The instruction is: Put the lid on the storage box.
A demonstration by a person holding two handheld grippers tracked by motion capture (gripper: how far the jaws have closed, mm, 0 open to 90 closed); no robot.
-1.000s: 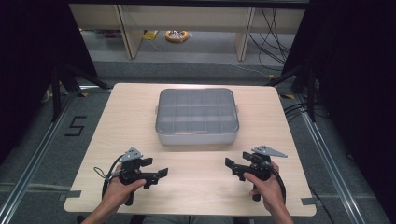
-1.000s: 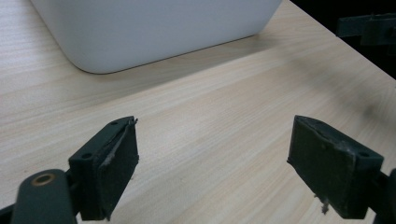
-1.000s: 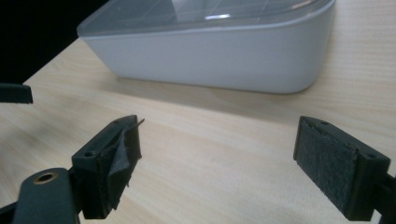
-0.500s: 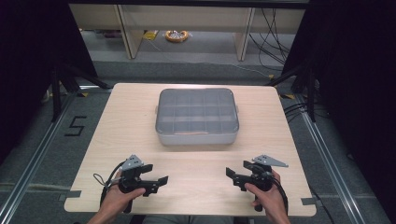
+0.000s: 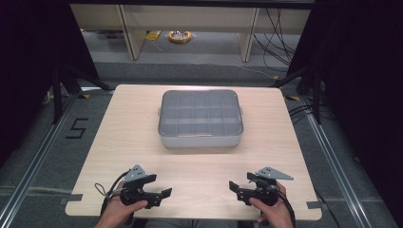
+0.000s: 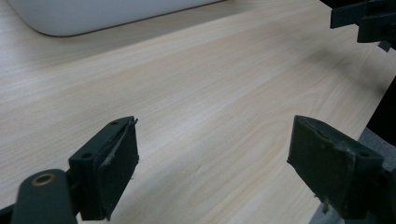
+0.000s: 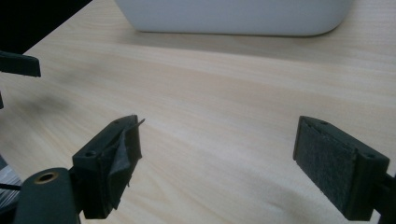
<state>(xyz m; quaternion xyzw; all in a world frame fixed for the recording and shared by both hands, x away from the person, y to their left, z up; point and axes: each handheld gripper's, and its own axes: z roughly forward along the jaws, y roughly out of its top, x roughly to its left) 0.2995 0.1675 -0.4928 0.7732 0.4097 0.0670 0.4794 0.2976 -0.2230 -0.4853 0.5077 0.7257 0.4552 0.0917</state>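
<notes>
A grey compartment box [image 5: 200,118] with a clear lid sits shut at the middle of the wooden table [image 5: 133,133]. My left gripper [image 5: 160,187] is held near the front left edge, jaws open and pointing right, nothing between them. My right gripper [image 5: 235,190] mirrors it near the front right edge, open and empty, pointing left. The left gripper view has the open left gripper [image 6: 215,140] over bare wood, the box's white wall [image 6: 93,16] far off and the right gripper's tip [image 6: 369,21]. The right gripper view has its open jaws [image 7: 217,135] and the box [image 7: 233,16].
Bare wood lies between the two grippers and the box. Beyond the table, a grey floor holds shelf legs [image 5: 128,33], loose cables [image 5: 280,28] and a yellow coil [image 5: 179,36]. Dark curtains flank both sides. A "5" mark [image 5: 76,128] is on the floor at the left.
Both hands have drawn the grippers back toward the table's front edge. Their jaws stay open. The box has not moved.
</notes>
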